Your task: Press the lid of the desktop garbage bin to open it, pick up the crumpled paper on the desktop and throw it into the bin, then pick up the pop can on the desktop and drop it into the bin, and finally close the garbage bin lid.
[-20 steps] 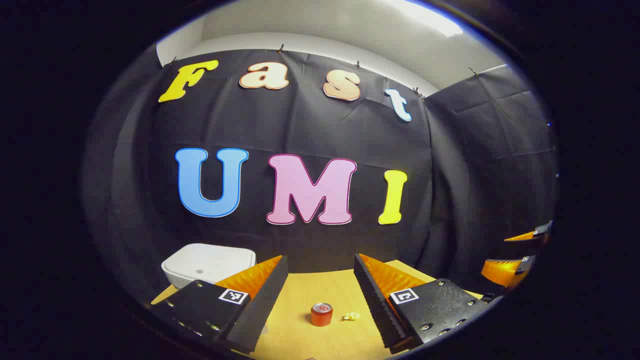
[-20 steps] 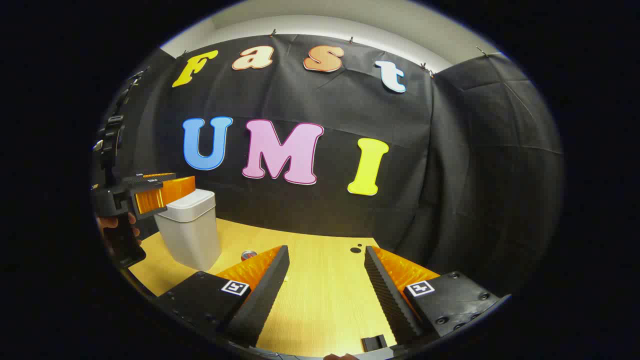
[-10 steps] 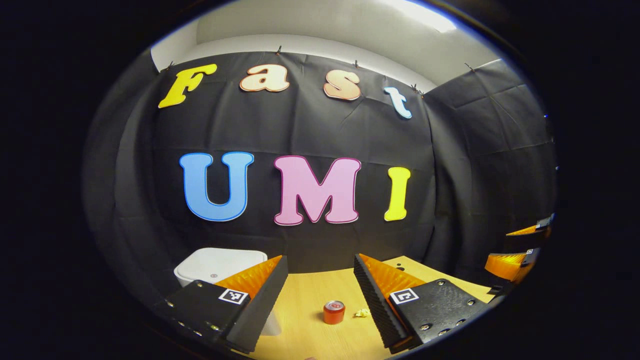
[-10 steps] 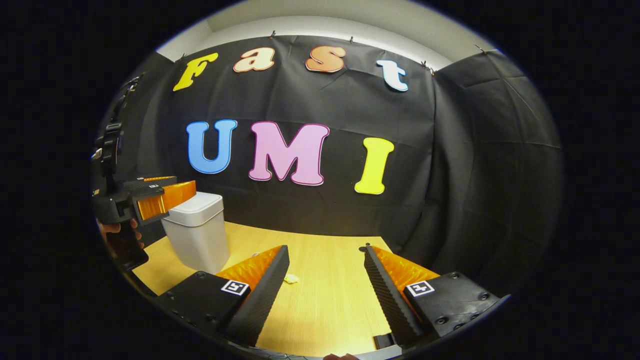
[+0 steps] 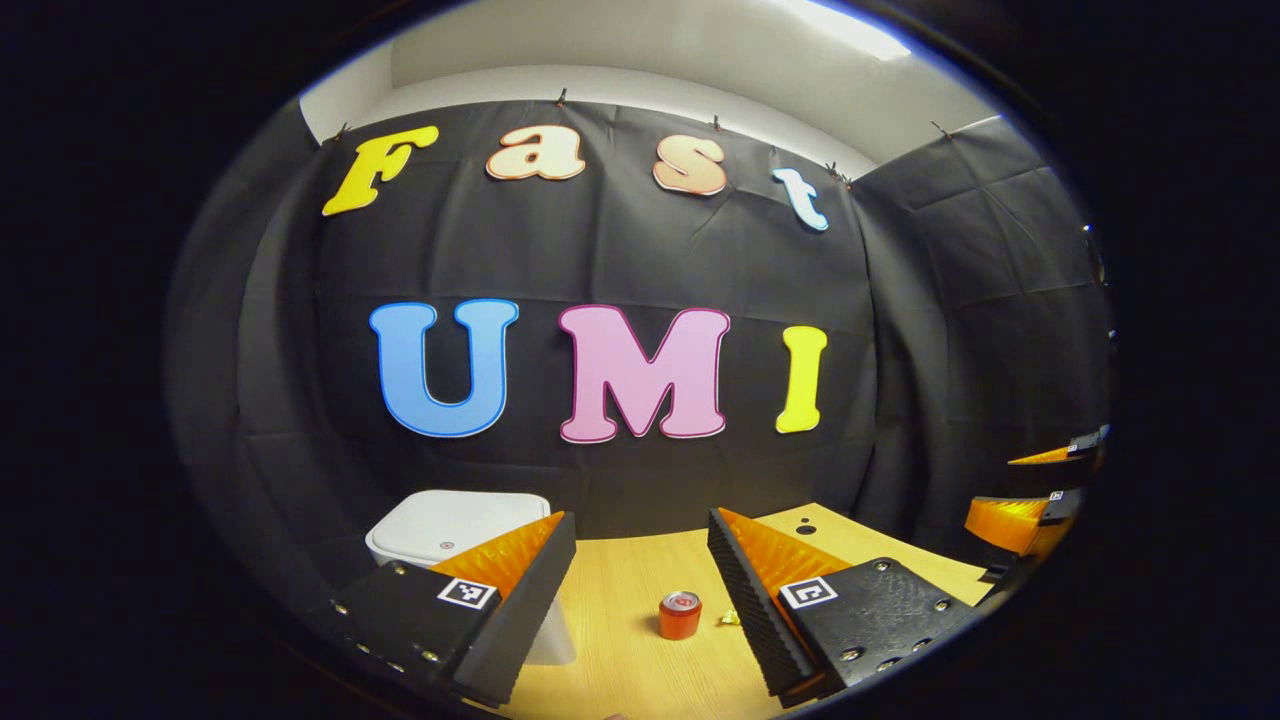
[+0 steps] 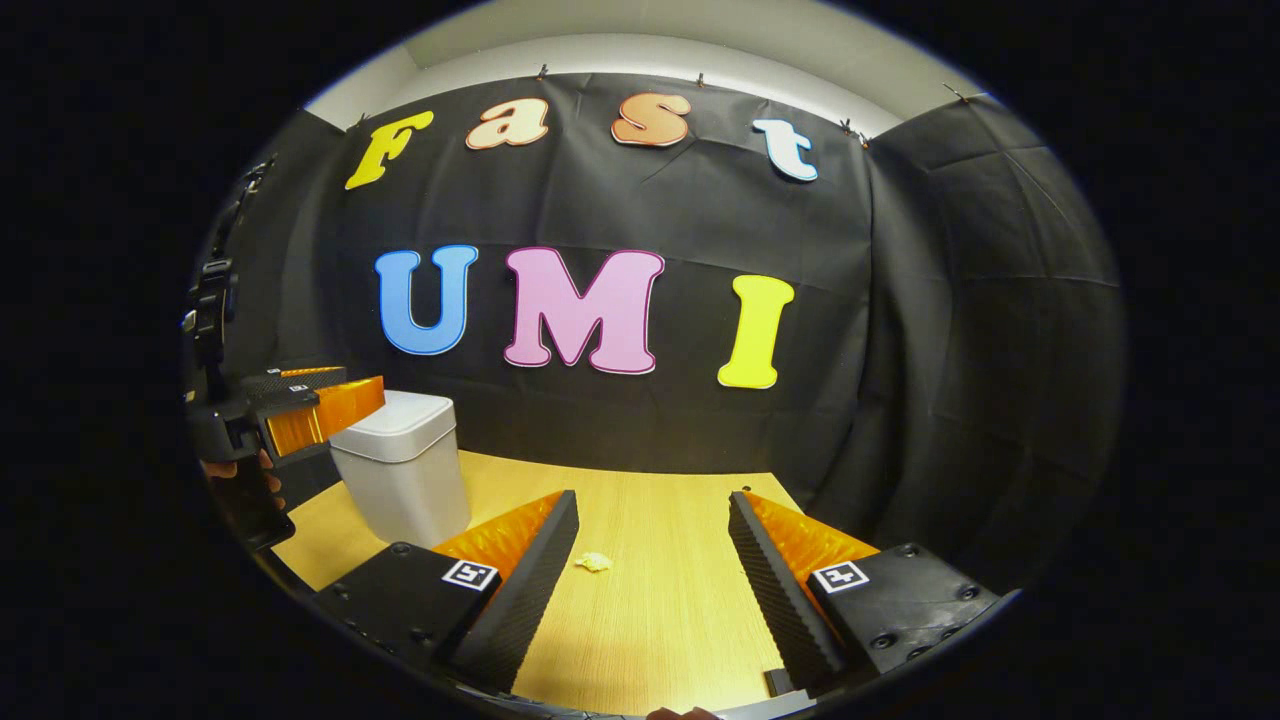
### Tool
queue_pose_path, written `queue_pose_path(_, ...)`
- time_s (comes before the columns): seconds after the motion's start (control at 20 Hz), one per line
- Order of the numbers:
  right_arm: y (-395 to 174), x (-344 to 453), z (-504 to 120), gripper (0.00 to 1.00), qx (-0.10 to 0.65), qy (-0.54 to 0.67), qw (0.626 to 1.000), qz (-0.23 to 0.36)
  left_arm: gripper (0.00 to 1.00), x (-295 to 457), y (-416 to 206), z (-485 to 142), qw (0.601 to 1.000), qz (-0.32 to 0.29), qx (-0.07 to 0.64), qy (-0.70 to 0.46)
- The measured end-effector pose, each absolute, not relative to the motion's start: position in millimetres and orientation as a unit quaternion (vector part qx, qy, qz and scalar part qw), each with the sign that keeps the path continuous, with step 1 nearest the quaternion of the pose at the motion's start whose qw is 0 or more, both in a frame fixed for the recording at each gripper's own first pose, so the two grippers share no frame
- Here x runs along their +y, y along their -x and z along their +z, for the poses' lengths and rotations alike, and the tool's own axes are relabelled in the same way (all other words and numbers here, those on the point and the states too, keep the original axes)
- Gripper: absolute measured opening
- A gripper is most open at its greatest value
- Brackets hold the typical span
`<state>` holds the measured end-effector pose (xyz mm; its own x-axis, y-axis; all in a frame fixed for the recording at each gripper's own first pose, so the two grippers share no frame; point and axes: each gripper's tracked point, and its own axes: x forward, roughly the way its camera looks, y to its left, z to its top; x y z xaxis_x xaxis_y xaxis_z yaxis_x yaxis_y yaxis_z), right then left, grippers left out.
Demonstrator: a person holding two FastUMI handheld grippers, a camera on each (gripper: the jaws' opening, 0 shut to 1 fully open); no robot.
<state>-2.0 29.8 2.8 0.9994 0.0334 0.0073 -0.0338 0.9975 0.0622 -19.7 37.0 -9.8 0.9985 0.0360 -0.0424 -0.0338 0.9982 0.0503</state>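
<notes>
Nearest in the left gripper view: left hand-held gripper (image 5: pixel 640 600), jaws standing wide apart, nothing between them, held above the desk (image 5: pixel 620 670). Likewise in the right gripper view: right hand-held gripper (image 6: pixel 650 590), jaws spread and empty, raised over the wood.

Just past the right one's fingers, lying on bare desk and touching nothing: crumpled paper (image 6: pixel 593 562). Probably almost weightless and soft, likely to flatten under pressure and to skid away if nudged by one finger first; best straddled from above and pinched across its bulk.

A little farther on in the left gripper view: pop can (image 5: pixel 680 615), upright, top visible, the paper just beside it toward the right finger. Looks light, thin-walled, smooth-sided, so easily dented and prone to tipping or rolling; best taken across the middle of the cylinder with moderate squeeze.

Farther still, toward the left side of the desk: garbage bin (image 6: pixel 402 465), white, with lid (image 5: pixel 455 517) down and flat, a small round mark near its front edge. Rigid plastic, probably light enough to slide under a sideways shove, so a press straight down onto the lid seems safest. Seen from the right, the left tool hangs beside and slightly above the bin top, not touching.

Open wood between bin, can and paper; desk's far edge close against the black cloth wall (image 6: pixel 900 300), little clearance behind the bin.
</notes>
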Motion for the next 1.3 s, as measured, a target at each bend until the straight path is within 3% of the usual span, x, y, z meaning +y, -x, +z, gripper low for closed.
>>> queue_pose_path(0.5, 10.9, 21.2, -13.4, 0.98, 0.017, -0.027, 0.999, 0.004, 0.88, 153.3, 0.2, -29.8, 0.992, 0.093, 0.08, 0.033)
queue_pose_path(0.95, 10.7, 31.5, -11.5, 0.98, 0.015, -0.028, 0.999, 0.008, 0.87, 196.9, -21.3, -17.1, 0.992, 0.089, 0.091, -0.009)
queue_pose_path(1.05, 12.0, 30.7, -13.1, 0.98, 0.018, -0.027, 0.999, 0.004, 0.68, 195.8, -27.1, -20.8, 0.992, 0.079, 0.1, -0.014)
queue_pose_path(1.1, 12.1, 29.7, -13.3, 0.98, 0.019, -0.027, 0.999, 0.003, 0.42, 195.6, -30.3, -23.3, 0.991, 0.072, 0.108, -0.018)
queue_pose_path(1.25, 12.5, 29.2, -13.2, 0.98, 0.02, -0.028, 0.999, 0.0, 0.19, 196.5, -44.4, -27.7, 0.99, 0.046, 0.131, -0.014)
queue_pose_path(1.3, 12.9, 29.2, -13.1, 0.98, 0.02, -0.026, 0.999, 0.0, 0.15, 203.9, -49.7, -28.6, 0.989, 0.05, 0.138, -0.011)
